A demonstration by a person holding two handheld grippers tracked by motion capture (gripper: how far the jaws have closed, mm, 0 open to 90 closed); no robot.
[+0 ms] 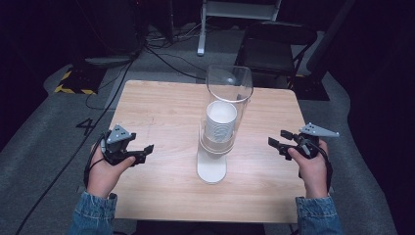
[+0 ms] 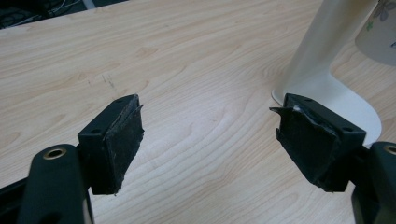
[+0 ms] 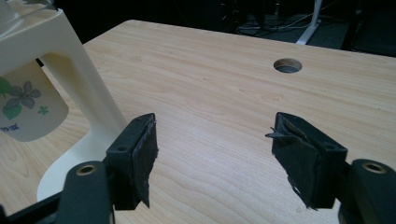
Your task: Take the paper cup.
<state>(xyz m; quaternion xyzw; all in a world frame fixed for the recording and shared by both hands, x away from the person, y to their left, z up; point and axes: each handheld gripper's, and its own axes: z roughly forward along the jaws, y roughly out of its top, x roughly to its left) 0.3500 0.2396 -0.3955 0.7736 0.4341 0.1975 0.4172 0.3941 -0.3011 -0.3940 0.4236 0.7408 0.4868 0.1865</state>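
A cup dispenser (image 1: 218,139) stands upright at the middle of the tabletop (image 1: 161,105): a clear tube (image 1: 229,83) on top, a stack of paper cups (image 1: 220,122) inside it, and a cream stand with a flat foot (image 1: 211,169) below. Its long axis is vertical, and in the high view the tube leans toward 12 o'clock only because of the camera angle.

From the left tool (image 1: 142,152) the dispenser lies at about 3 o'clock; from the right tool (image 1: 275,143) it lies at about 9 o'clock. The two sit on either side of it, both apart from it, and neither is clearly the nearer. Any reach for the cups looks like a sideways move inward, toward the open gap in the stand where the lowest cup hangs out.

In the left gripper view the left tool (image 2: 210,140) has its jaws spread wide with nothing between them but bare wood, and the cream foot (image 2: 327,91) lies at about 1 o'clock. In the right gripper view the right tool (image 3: 212,156) is likewise spread and empty, with the stand (image 3: 79,84) at 10 o'clock and the lowest cup (image 3: 28,109) hanging inside it.

That cup bears a green and grey flower print. A scrap of lettering sits at its lower edge, too cut off to read. No brand is legible anywhere.
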